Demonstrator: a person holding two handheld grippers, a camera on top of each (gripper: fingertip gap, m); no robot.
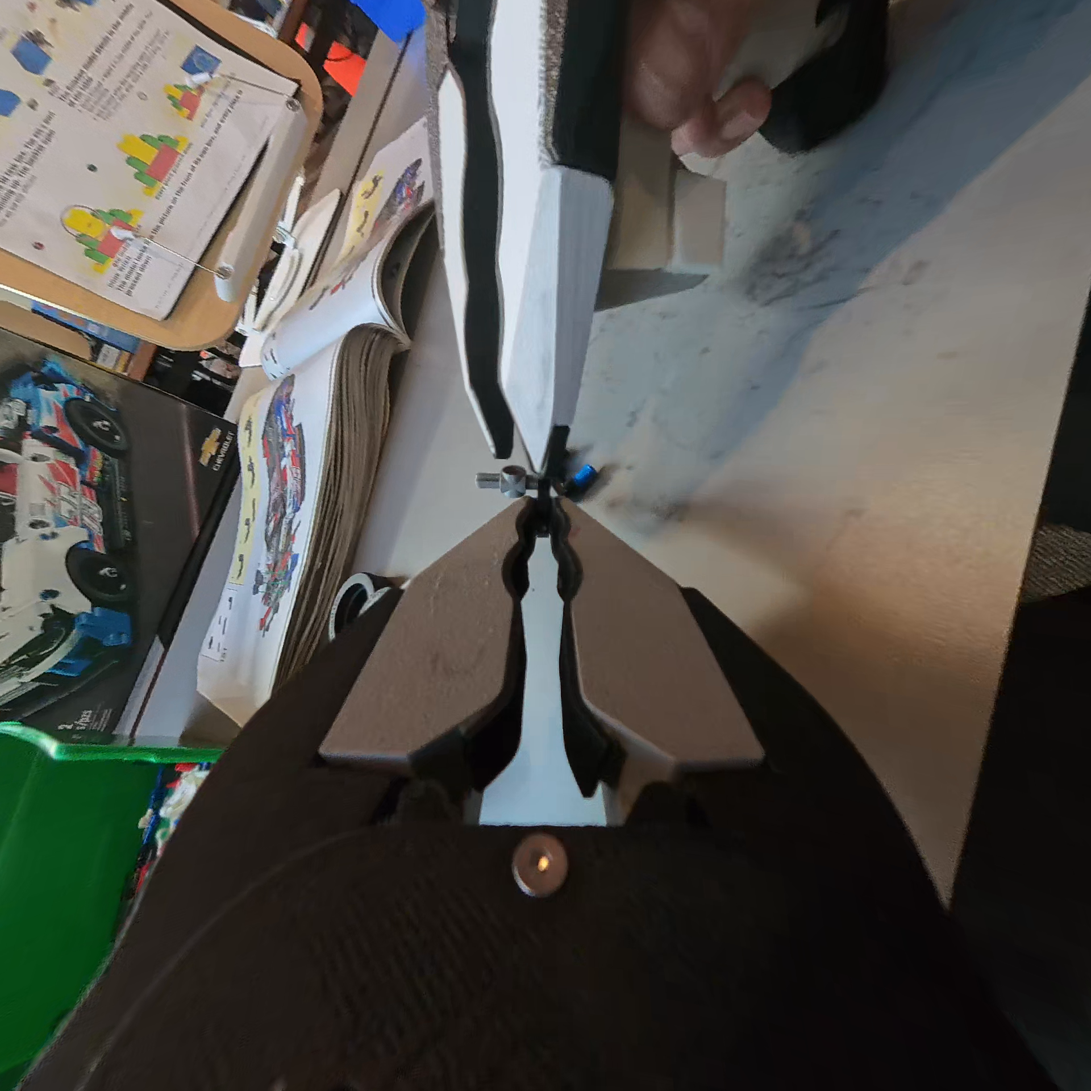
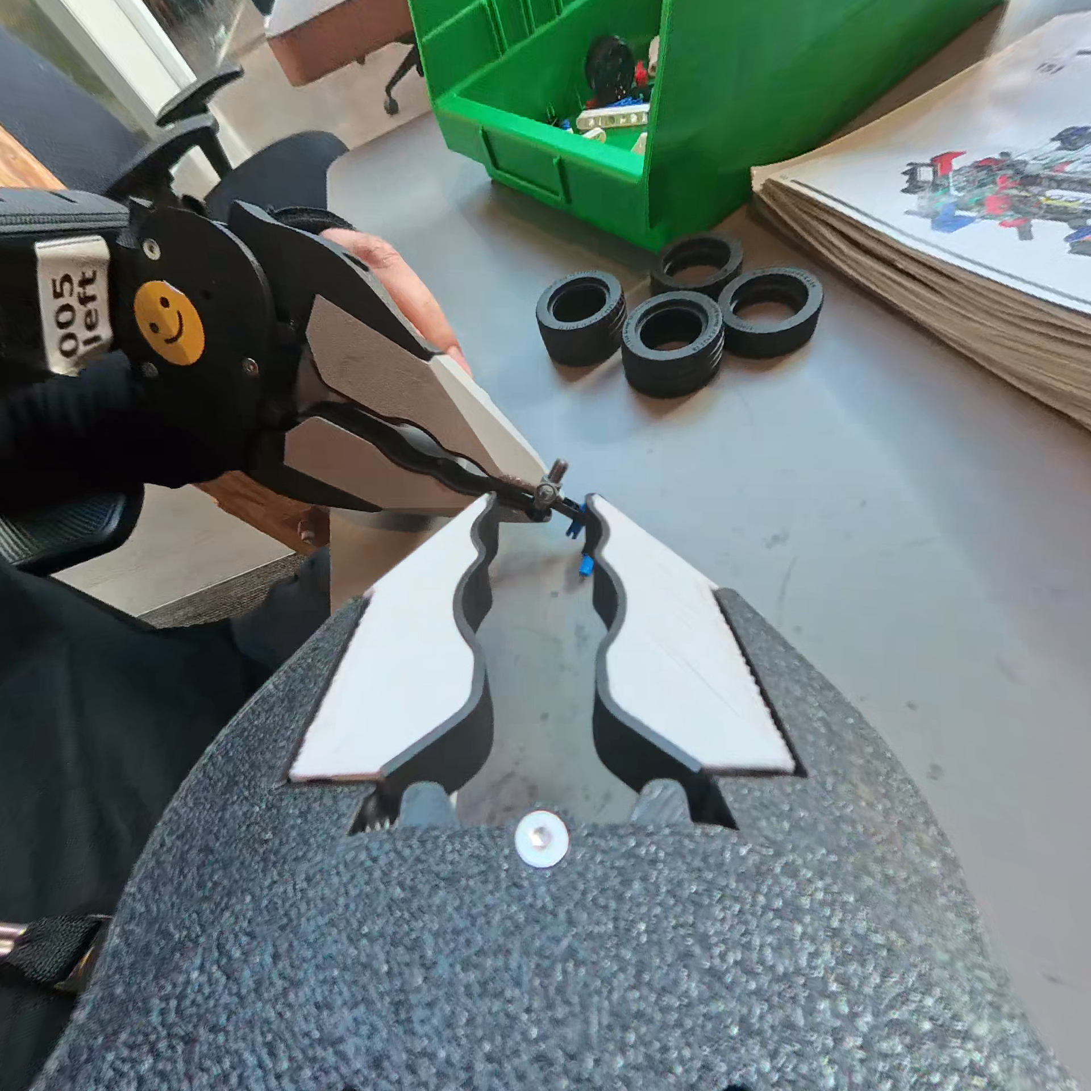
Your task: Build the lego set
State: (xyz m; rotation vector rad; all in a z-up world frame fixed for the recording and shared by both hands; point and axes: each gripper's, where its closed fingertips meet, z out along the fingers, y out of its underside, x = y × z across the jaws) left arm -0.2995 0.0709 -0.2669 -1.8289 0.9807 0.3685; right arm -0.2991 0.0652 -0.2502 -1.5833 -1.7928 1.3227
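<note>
Barely begun: left gripper [image 2: 540, 502] fingers clamp a small grey-and-black axle assembly [image 2: 549, 490]; right gripper [image 2: 540, 510] fingers apart; 4 black rubber tyres [image 2: 673, 345] unused on the bench [image 2: 885, 561].

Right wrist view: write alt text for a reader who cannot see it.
The left gripper, its fingers shut on a small black and grey lego piece, meets the open right gripper, with a blue pin at the right fingertip, above a grey table. Behind lie four black tyres, a green parts bin and an open instruction book.
</note>
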